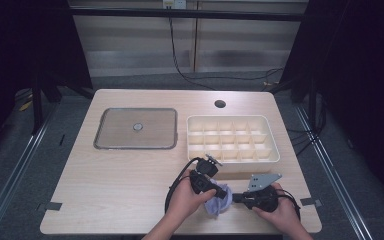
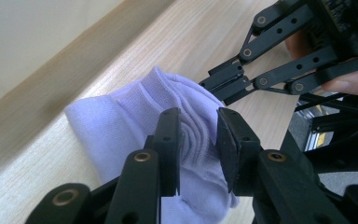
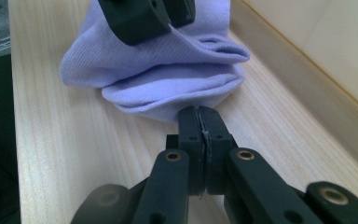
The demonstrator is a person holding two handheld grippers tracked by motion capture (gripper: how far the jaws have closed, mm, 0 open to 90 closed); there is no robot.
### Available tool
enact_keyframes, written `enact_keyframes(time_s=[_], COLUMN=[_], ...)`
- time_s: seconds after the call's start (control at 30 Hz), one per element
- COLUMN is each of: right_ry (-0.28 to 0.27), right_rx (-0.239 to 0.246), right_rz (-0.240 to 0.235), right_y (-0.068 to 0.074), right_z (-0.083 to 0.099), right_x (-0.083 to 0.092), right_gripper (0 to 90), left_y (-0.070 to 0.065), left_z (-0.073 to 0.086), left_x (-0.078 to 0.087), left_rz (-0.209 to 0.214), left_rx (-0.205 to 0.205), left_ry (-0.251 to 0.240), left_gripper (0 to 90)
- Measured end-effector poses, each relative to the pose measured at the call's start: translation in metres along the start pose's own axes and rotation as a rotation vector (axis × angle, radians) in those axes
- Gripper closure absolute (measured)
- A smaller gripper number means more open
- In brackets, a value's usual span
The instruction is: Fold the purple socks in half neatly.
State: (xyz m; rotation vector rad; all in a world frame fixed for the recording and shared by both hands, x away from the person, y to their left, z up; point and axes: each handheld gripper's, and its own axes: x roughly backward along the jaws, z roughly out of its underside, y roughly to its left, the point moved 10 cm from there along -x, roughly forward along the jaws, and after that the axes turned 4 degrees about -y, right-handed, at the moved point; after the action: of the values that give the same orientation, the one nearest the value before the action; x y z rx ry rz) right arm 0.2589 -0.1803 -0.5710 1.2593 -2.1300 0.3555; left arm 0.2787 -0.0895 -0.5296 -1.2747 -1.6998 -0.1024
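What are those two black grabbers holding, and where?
The right gripper is shut, pinching the purple sock by its edge. The left gripper straddles the sock's folded middle with its jaws apart, not squeezing it.

No writing, label, brand mark, number or sign can be read anywhere in these pictures.
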Motion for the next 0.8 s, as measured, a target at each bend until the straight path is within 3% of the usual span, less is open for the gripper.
enact_keyframes(time_s=[0.2,0.4,0.63,0.8], right_ry=[-0.001,-0.002,-0.002,-0.002], right_rx=[-0.004,-0.004,-0.004,-0.004], right_rz=[0.002,0.000,0.001,0.000], right_y=[0.000,0.000,0.000,0.000], right_z=[0.000,0.000,0.000,0.000], right_x=[0.000,0.000,0.000,0.000], right_gripper=[88.6,88.6,88.6,88.6], left_y=[0.000,0.003,0.011,0.012], left_z=[-0.001,-0.005,0.001,0.011], left_x=[0.009,0.017,0.021,0.017], left_rz=[0.019,0.012,-0.024,-0.029], left_rx=[0.005,0.012,0.013,0.002], left_ry=[-0.020,-0.044,-0.029,0.006], left_gripper=[68.3,68.1,68.3,77.3])
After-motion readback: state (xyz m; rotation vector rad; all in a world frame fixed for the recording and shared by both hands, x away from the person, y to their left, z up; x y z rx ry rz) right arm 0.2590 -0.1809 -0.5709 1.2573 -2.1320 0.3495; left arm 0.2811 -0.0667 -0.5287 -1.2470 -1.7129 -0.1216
